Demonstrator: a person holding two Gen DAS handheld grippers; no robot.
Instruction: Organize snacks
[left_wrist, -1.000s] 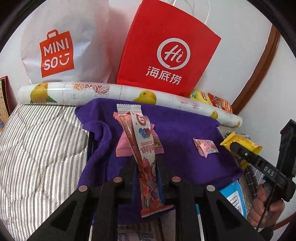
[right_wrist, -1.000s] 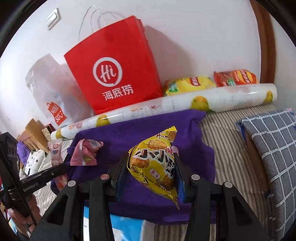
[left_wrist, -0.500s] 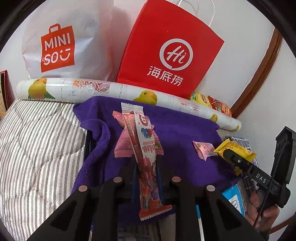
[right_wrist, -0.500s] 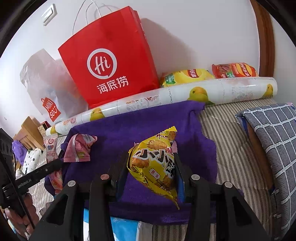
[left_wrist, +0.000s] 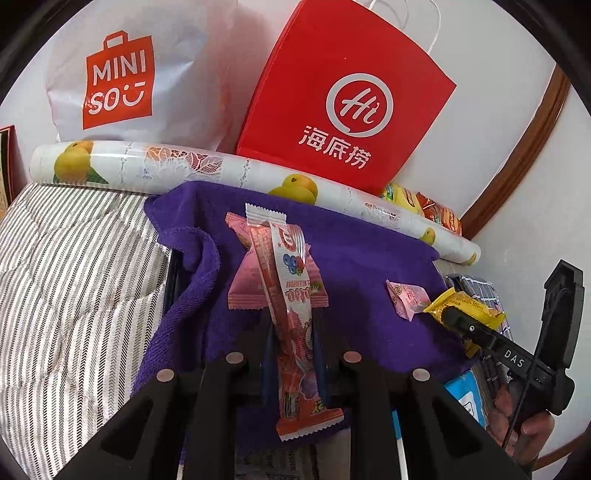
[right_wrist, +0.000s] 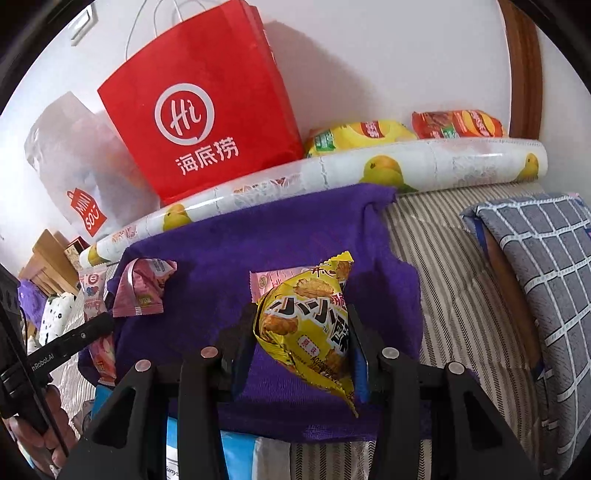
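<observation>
Above the purple towel (left_wrist: 362, 258), a long red snack stick (left_wrist: 291, 314) is clamped by the left gripper (left_wrist: 291, 339), a yellow crisp packet (right_wrist: 310, 325) by the right gripper (right_wrist: 299, 343). The slippery wrappers could be dropped if either grip loosens.

Setting: a home, most likely a bedroom or living room. Evidence: soft striped grey-and-white quilted bedding (left_wrist: 74, 280) as the work surface, with a purple terry towel (right_wrist: 288, 240) spread over it; a grey pillow with a white grid pattern (right_wrist: 546, 266) at one side; a red paper shopping bag with white logo and cord handles (right_wrist: 207, 107) and a white plastic Miniso carrier bag (left_wrist: 122, 70) leaning on a plain white wall (right_wrist: 388, 55); a roll of fruit-printed white plastic sheet (left_wrist: 184, 170); curved brown wooden trim (left_wrist: 524, 147).
</observation>
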